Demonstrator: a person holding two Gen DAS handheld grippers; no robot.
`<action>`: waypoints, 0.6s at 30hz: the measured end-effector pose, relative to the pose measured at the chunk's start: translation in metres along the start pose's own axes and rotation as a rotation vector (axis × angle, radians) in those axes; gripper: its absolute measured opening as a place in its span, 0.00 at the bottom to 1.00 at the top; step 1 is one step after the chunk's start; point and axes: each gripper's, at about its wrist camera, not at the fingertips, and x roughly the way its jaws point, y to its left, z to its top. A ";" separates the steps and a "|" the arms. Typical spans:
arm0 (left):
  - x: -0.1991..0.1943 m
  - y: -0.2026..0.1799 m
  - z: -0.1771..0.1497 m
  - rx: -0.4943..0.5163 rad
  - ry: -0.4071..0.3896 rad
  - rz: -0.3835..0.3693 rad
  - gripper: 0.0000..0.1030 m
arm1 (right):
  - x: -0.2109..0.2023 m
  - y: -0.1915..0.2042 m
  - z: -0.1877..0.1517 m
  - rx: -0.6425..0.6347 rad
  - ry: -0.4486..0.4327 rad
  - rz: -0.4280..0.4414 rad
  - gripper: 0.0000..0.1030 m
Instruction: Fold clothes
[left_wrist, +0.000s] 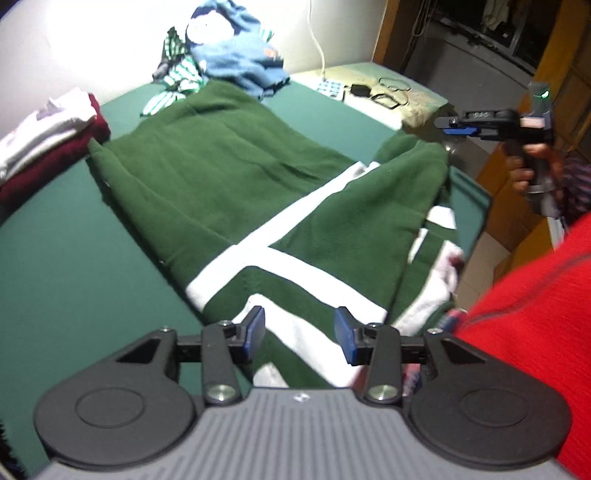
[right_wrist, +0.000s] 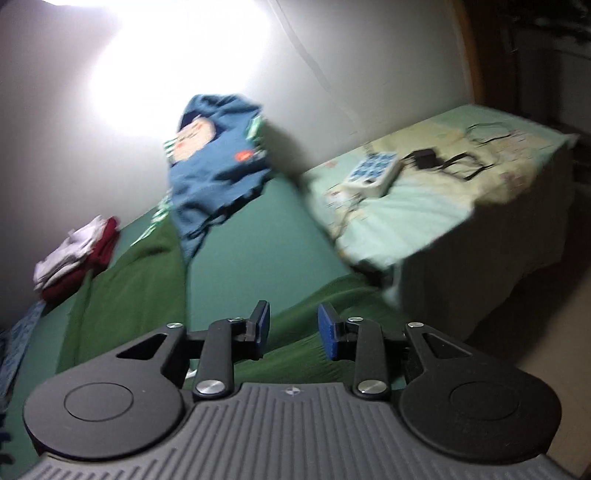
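Note:
A dark green garment with white stripes lies spread on the green bed, one side folded over across the middle. My left gripper is open and empty, just above the garment's near striped edge. My right gripper is open and empty, held in the air over the garment's right part. It also shows in the left wrist view at the far right, above the bed's corner, held by a hand.
A stack of folded white and maroon clothes sits at the left. A heap of blue and striped clothes lies at the back by the wall. A pillow with a power strip and cables lies at the right. A red sleeve is near right.

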 end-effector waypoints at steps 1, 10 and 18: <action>0.010 -0.001 0.000 -0.001 0.009 -0.015 0.41 | 0.004 0.007 -0.001 -0.016 0.024 0.037 0.27; 0.052 -0.006 -0.015 -0.017 0.052 -0.120 0.62 | 0.038 0.022 -0.023 -0.006 0.216 0.066 0.14; 0.040 0.000 -0.010 -0.029 -0.064 -0.144 0.64 | 0.051 0.114 0.025 -0.207 0.146 0.218 0.23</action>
